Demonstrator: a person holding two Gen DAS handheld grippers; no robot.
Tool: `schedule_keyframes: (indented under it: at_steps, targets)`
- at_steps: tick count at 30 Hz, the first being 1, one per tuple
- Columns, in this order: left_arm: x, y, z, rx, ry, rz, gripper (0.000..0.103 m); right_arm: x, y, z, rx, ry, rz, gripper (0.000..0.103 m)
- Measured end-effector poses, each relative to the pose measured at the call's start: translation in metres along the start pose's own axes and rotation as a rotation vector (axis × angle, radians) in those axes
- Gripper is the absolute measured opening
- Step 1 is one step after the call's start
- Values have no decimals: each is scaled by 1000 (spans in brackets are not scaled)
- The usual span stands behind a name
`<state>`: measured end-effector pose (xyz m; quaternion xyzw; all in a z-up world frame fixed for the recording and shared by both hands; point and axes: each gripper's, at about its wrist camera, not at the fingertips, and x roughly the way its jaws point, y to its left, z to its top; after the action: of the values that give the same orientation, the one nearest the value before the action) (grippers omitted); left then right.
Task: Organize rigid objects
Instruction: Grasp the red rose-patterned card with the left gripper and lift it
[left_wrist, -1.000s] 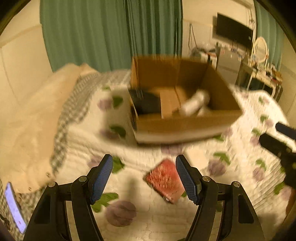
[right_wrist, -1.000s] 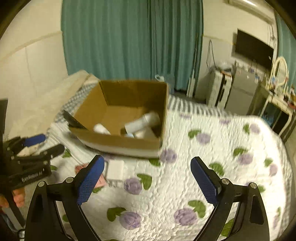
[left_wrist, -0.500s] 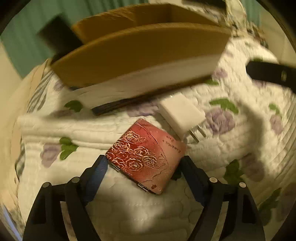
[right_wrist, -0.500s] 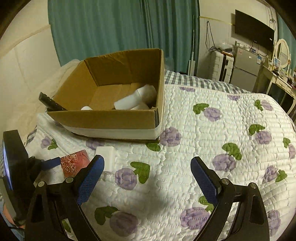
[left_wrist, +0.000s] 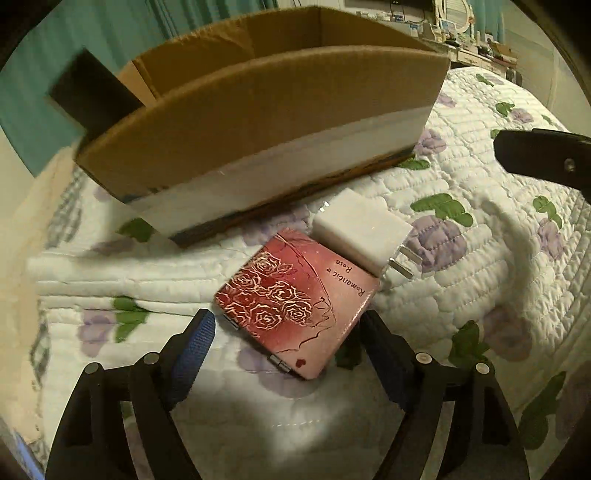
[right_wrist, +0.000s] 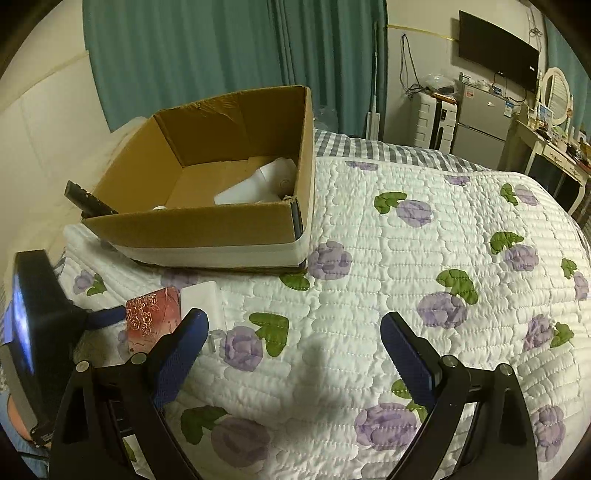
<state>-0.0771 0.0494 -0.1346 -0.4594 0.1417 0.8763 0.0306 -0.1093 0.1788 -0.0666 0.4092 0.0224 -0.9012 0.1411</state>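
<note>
Now the left gripper (left_wrist: 286, 345) is sitting low over the bed quilt (left_wrist: 461, 295) with its two fingers spread wide. A red case with roses (left_wrist: 295, 302) is lying flat on the quilt, and its near end is poking in between those fingers. The blue pads (left_wrist: 192, 350) are standing to each side of it and are not squeezing it. A white charger plug (left_wrist: 360, 230) is lying just beside the red case, touching its far corner, with its metal prongs pointing to the right. Behind both, a cardboard box (left_wrist: 258, 122) is resting on the quilt with its top open. A black remote (right_wrist: 86, 199) is sticking up out of the box's left corner, and a white bottle (right_wrist: 266, 182) is lying inside.

The right gripper (right_wrist: 293, 339) is hanging over a bare patch of the flowery quilt, off to the right of the red case. Its fingers are wide apart too, and they are holding nothing.
</note>
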Motion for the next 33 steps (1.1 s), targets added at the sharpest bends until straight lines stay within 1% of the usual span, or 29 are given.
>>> schedule_keyframes:
  at_steps: [2,6,10,12,14,15,17,18,19,25,26,27,28,30,32,33]
  targets:
    - [-3,0,1,7,-8,36,83,0,0,0,1,2,-1,95]
    - [0,-4,6,39,-2,61,84,0,0,0,3,2,3,95]
    - [-7,-13,9,107,-49,141,84,1,-2,-1,10,3,14,95]
    - [-11,-13,10,119,-75,146,84,2,-2,-1,13,4,18,95]
    - [-9,-5,18,97,-69,116,83,3,-1,-1,12,8,19,95]
    - [-8,3,8,79,-60,92,82,4,-1,-1,10,10,18,95]
    - [-3,10,10,39,-42,46,82,4,0,-1,3,14,17,95]
    - [-3,13,10,23,-40,32,80,4,1,-1,0,14,16,95]
    - [-2,16,9,5,-32,7,72,4,1,-1,-2,14,15,95]
    - [-7,30,4,-80,-34,-73,71,5,4,-3,-13,19,17,95]
    - [-10,32,3,-90,-40,-85,68,6,6,-3,-21,21,18,95]
    - [-14,33,3,-98,-50,-116,41,6,8,-3,-30,23,19,95]
    - [-21,34,2,-114,-63,-139,38,6,9,-3,-37,23,22,95]
    - [-28,37,3,-135,-66,-149,31,7,13,-4,-54,24,35,95]
    - [-25,44,4,-126,-62,-152,31,9,18,-3,-65,24,52,95]
    - [-25,42,3,-120,-61,-152,31,11,20,-3,-71,26,62,95]
